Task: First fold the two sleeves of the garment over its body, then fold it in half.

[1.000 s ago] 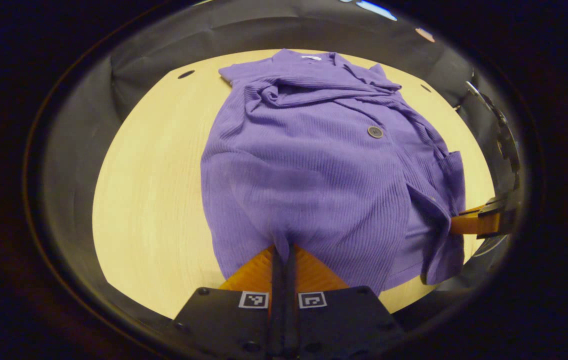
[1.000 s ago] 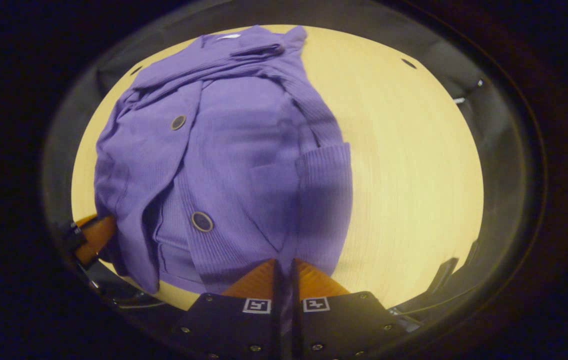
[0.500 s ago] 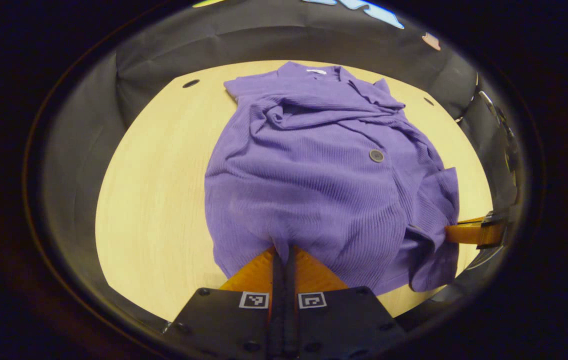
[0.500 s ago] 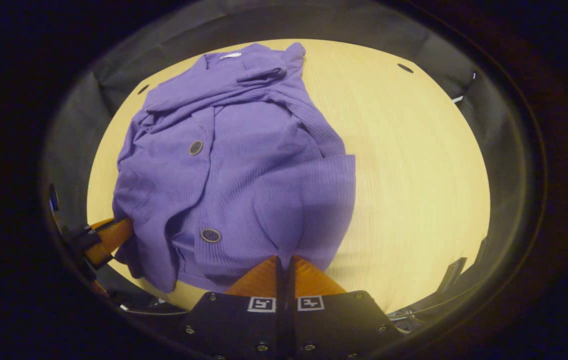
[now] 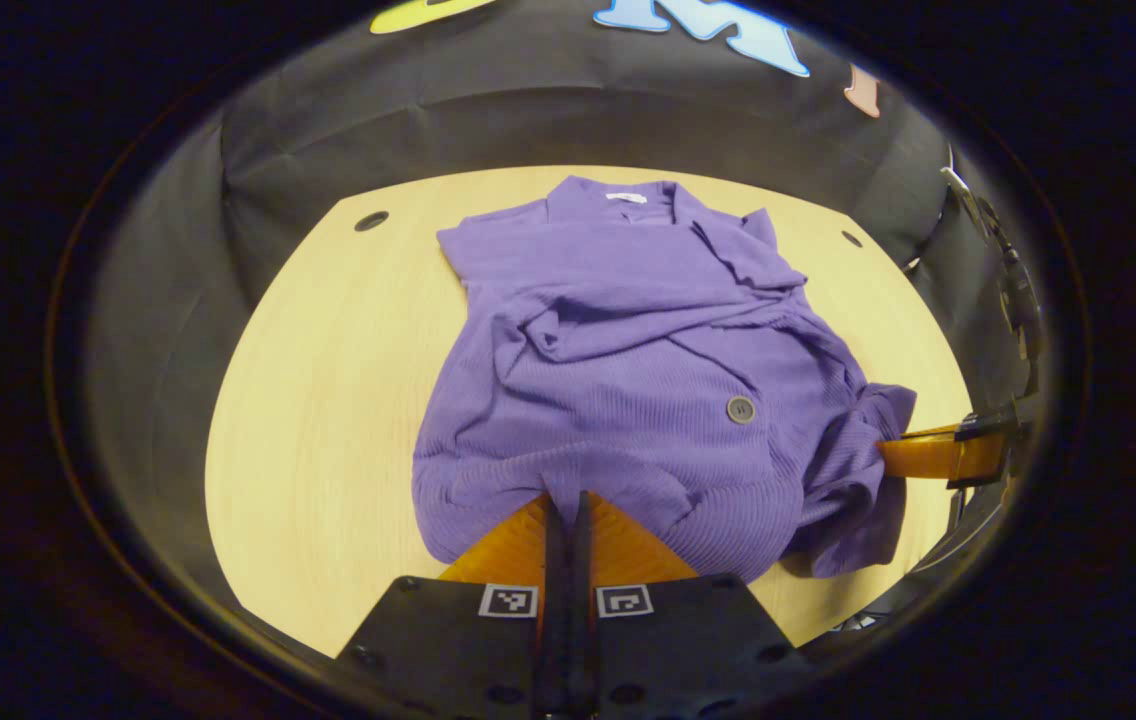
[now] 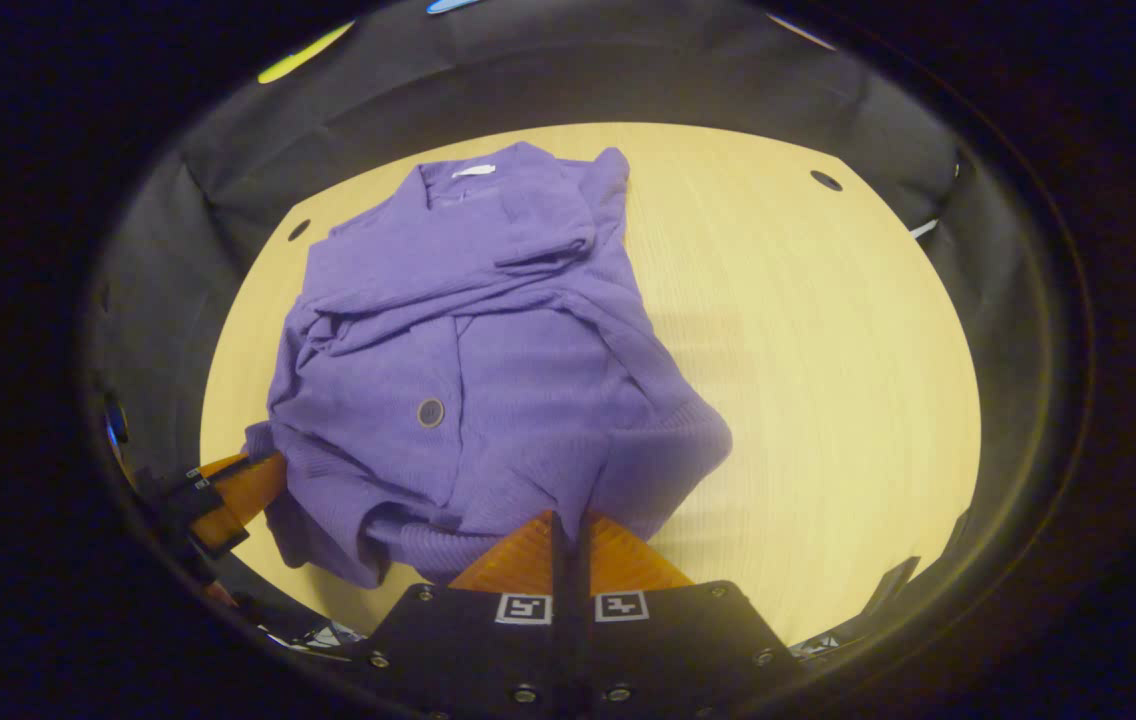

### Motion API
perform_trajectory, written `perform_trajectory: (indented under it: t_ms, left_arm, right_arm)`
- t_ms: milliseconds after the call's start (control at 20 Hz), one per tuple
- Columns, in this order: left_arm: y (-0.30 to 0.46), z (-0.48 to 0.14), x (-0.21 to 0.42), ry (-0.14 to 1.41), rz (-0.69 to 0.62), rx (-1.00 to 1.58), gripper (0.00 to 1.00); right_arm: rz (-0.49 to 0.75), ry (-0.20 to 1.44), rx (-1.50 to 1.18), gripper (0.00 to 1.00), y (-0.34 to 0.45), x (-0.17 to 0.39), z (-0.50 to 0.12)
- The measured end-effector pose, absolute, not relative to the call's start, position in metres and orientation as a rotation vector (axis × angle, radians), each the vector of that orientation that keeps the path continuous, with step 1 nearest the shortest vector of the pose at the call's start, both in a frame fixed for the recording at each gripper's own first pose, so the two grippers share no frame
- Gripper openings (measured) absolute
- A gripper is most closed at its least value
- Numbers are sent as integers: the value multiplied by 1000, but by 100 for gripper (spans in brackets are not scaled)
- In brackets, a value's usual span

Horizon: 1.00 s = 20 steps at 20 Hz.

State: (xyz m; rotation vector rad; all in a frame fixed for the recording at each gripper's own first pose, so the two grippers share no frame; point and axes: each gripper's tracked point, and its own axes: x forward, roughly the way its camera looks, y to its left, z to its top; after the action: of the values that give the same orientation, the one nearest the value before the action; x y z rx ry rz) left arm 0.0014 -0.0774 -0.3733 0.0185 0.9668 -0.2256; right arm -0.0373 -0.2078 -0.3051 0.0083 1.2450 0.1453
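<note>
Garment: a purple ribbed cardigan (image 5: 628, 380) lies on the pale wooden table (image 5: 328, 400), collar toward 12 o'clock in both views, hem toward 6 o'clock at the grippers. In the right gripper view it (image 6: 468, 380) sits left of centre, with bare table (image 6: 808, 380) from 1 to 4 o'clock.

Sleeves: both lie across the chest in rumpled bands (one crossing just below the collar, the other draped diagonally under it).

Hem: lifted and bunched, rolled up off the table along the near edge, with a loose fold hanging at 4 o'clock in the left gripper view.

Button: one dark button (image 5: 740, 409) shows on the front panel, near 3 o'clock of the garment's middle; the same button (image 6: 430, 412) sits left of centre in the right gripper view.

Left gripper (image 5: 568, 500): fingers pressed together with the hem's cloth pinched between them at 6 o'clock. It also shows at 8 o'clock in the right gripper view (image 6: 263, 475), its tip buried in the fabric.

Right gripper (image 6: 568, 520): fingers closed tight on the hem at 6 o'clock. In the left gripper view it (image 5: 888, 455) enters from 3 o'clock, clamping the bunched corner.

Label: a small white tag (image 5: 625, 197) inside the collar.
</note>
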Motion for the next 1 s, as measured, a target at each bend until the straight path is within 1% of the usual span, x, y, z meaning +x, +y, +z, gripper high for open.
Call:
perform_trajectory:
  t_ms: [600, 1000]
  left_arm:
    - [-81, -344, 70, 891, -226, 22, 7]
    - [-87, -322, 141, 824, -224, 12, 7]
  right_arm:
    - [164, 1153, 43, 1, -193, 36, -279]
    - [165, 1060, 66, 1, -184, 112, -259]
